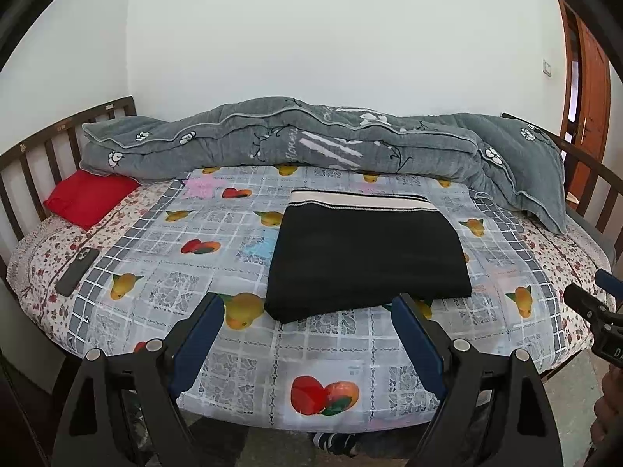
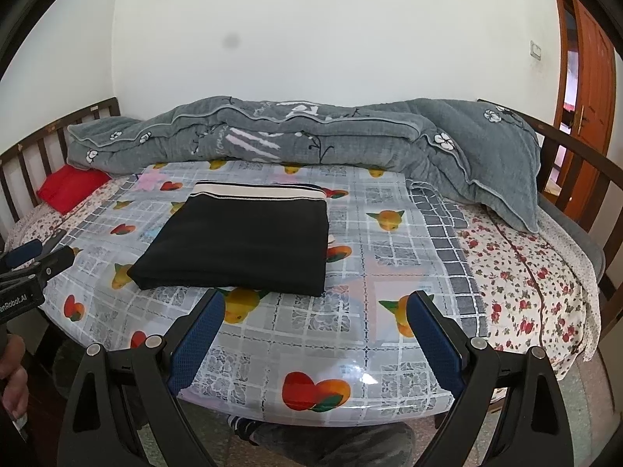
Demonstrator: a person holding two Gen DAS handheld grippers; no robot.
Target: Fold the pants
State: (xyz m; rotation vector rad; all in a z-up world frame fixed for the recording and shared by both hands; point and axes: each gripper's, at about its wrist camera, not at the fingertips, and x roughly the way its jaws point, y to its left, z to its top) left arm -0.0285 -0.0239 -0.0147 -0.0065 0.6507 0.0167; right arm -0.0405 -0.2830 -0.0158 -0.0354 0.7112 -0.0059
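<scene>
The black pants (image 1: 366, 253) lie folded into a flat rectangle on the bed (image 1: 319, 354), on top of a shiny plastic cover with a fruit print (image 2: 350, 350). Their cream waistband (image 1: 360, 198) with dark stripes is at the far edge of the bundle, away from both grippers.

The left gripper (image 1: 307, 299) hangs above the near edge of the bed. Its jaws stand wide open and nothing is between them. The near edge of the pants is just ahead of the jaws, and the right blue pad (image 1: 418, 344) overlaps the near right part of the pants in the picture; I cannot tell if it touches the cloth.

The right gripper (image 2: 317, 297) has its jaws wide open too, and they are empty. From this gripper the pants lie ahead and to the left, close to the tip of the left pad (image 2: 198, 342) but apart from it.

Each gripper shows at the edge of the other camera's view, side by side, with part of a hand (image 2: 11, 373) holding the left one.

Far beyond the jaws, a grey quilt (image 1: 311, 140) is rolled along the wall. A red pillow (image 1: 89, 198) is far ahead to the left, and a dark phone (image 1: 76, 270) lies on the floral sheet (image 2: 525, 272) to the left of the left jaws.
</scene>
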